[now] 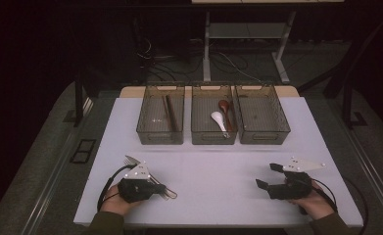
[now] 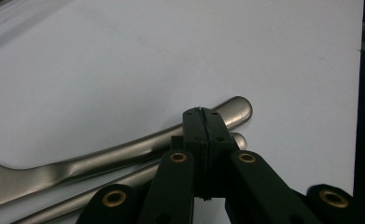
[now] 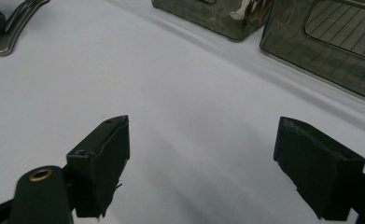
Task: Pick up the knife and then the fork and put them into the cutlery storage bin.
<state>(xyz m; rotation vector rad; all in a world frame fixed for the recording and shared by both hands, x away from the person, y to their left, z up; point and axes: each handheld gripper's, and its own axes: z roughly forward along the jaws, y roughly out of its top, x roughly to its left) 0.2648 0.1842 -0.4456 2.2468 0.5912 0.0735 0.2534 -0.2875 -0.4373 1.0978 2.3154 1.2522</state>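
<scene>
**A:** The fingers [image 2: 193, 126] of our left gripper [image 2: 203, 113] are pressed flat together, and we see no metal between them. Our right gripper [image 3: 201, 135] has its jaws wide apart over bare tabletop.

**B:** Going down in size, we have the white table [image 1: 218, 161], then three smoky translucent plastic bins [image 1: 213, 139] along its far side. Last come our two long stainless-steel cutlery pieces [image 2: 124, 154], lying side by side at the near left, right under the left tips.

**A:** We judge them stiff, light and slick. Lying so flat, they could skid away from the pads. We'd pinch one handle across its narrow edges, a little in from the rounded end.

**B:** The left gripper view gives us those rounded handle ends close up. The high view adds fork tines at the opposite end. The right gripper view shows the pair well apart from its own jaws.
</scene>
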